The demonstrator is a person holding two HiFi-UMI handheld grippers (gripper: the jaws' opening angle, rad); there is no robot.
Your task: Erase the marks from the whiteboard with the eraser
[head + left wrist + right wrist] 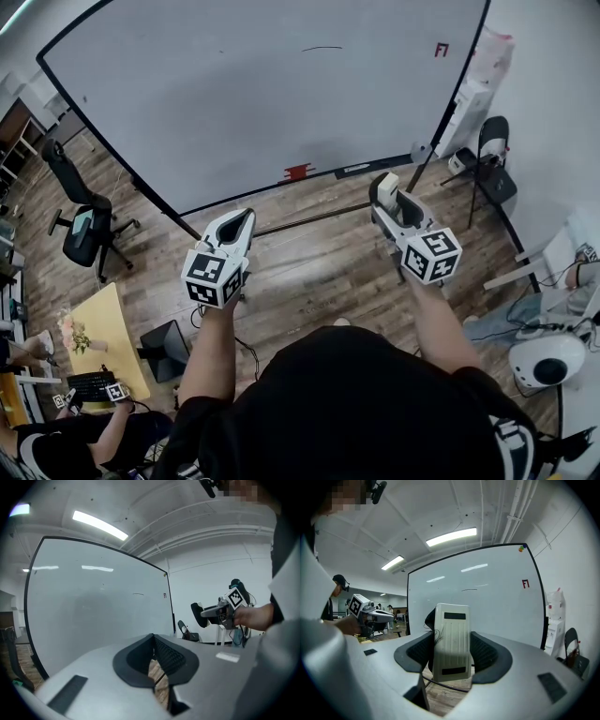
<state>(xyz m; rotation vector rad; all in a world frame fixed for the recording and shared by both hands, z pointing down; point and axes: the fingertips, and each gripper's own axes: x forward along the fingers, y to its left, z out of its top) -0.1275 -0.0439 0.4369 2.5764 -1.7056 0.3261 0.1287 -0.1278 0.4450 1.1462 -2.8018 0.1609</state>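
Our right gripper [389, 192] pinches the eraser [451, 639] upright, our left gripper [239, 223] is pressed together empty, and on the whiteboard [234, 103] well ahead the thin level stroke [322, 48] lies at eleven o'clock and the red mark [442, 50] at one o'clock from the right gripper, the nearer one.

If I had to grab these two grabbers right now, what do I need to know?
Left gripper: fingers closed, holding nothing, held out in front of the whiteboard.
Right gripper: fingers clamped on the eraser, which stands upright between them, clear of the board.
Done: the eraser is in hand.
Left: a thin dark line near the board's top and a small red mark at its upper right are not yet wiped.
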